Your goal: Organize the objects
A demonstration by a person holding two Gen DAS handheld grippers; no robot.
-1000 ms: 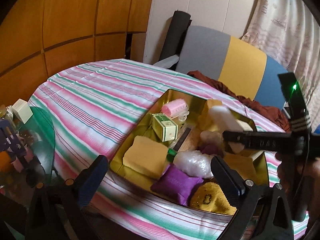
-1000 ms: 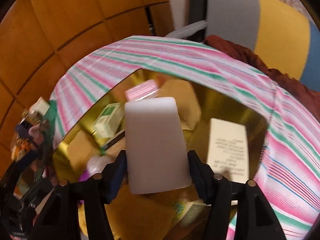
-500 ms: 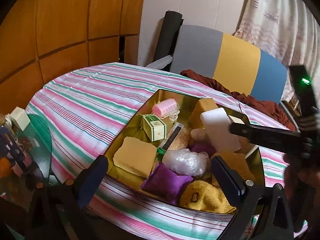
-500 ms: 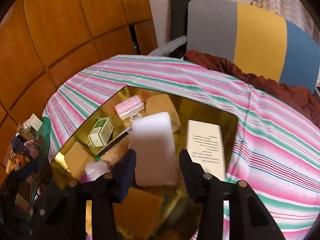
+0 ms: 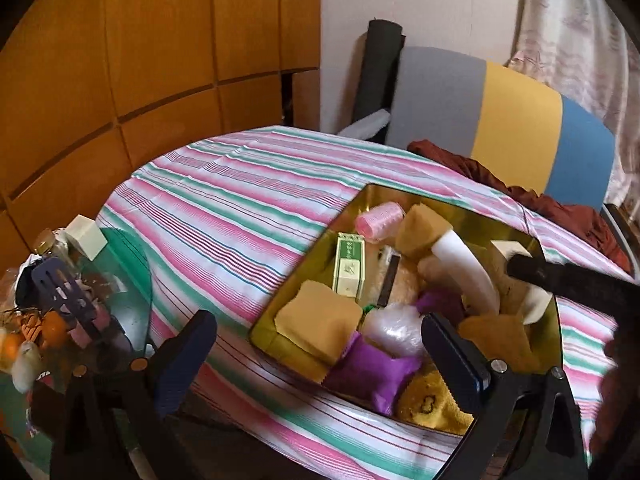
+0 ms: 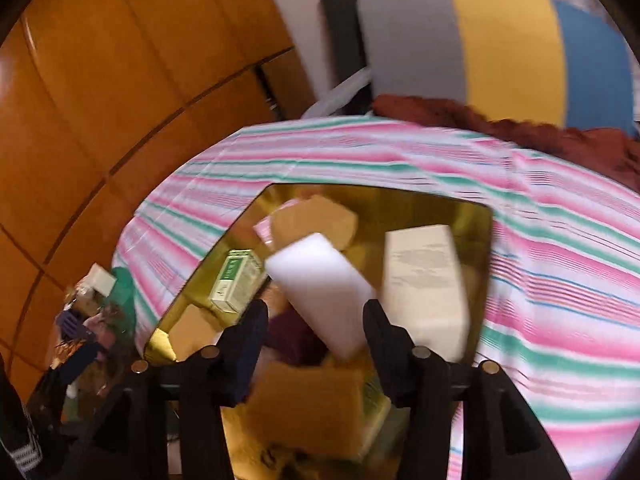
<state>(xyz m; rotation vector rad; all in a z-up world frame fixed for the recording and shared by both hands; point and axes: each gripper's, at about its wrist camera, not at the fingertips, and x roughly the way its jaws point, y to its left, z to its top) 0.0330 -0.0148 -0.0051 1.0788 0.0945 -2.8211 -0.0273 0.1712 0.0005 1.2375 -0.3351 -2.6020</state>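
A gold tray (image 5: 362, 194) (image 6: 420, 206) sits on the striped tablecloth (image 5: 240, 208). It holds a pink roller (image 5: 380, 218), a green-and-white box (image 5: 350, 264) (image 6: 236, 284), a tan sponge (image 5: 316, 320), a purple pouch (image 5: 372, 368), a cream box (image 6: 426, 288) and more. A white foam block (image 6: 320, 288) (image 5: 464, 268) leans tilted on the pile. My right gripper (image 6: 316, 316) hovers just above its near end. Its jaws are opening and the pads stand clear of the block. My left gripper (image 5: 316, 324) hangs wide open over the tray's near edge, holding nothing.
A glass side table (image 5: 132, 280) crowded with small items stands at the left. Behind the table stands a grey, yellow and blue chair (image 5: 500, 120) with a dark red cloth (image 5: 560, 208) on it. Wooden wall panels (image 5: 140, 60) close the left side.
The right gripper, which held the white block a second ago, has let it go and drawn back and up. The block now lies tilted in the tray. The left gripper stayed open and tipped slightly.
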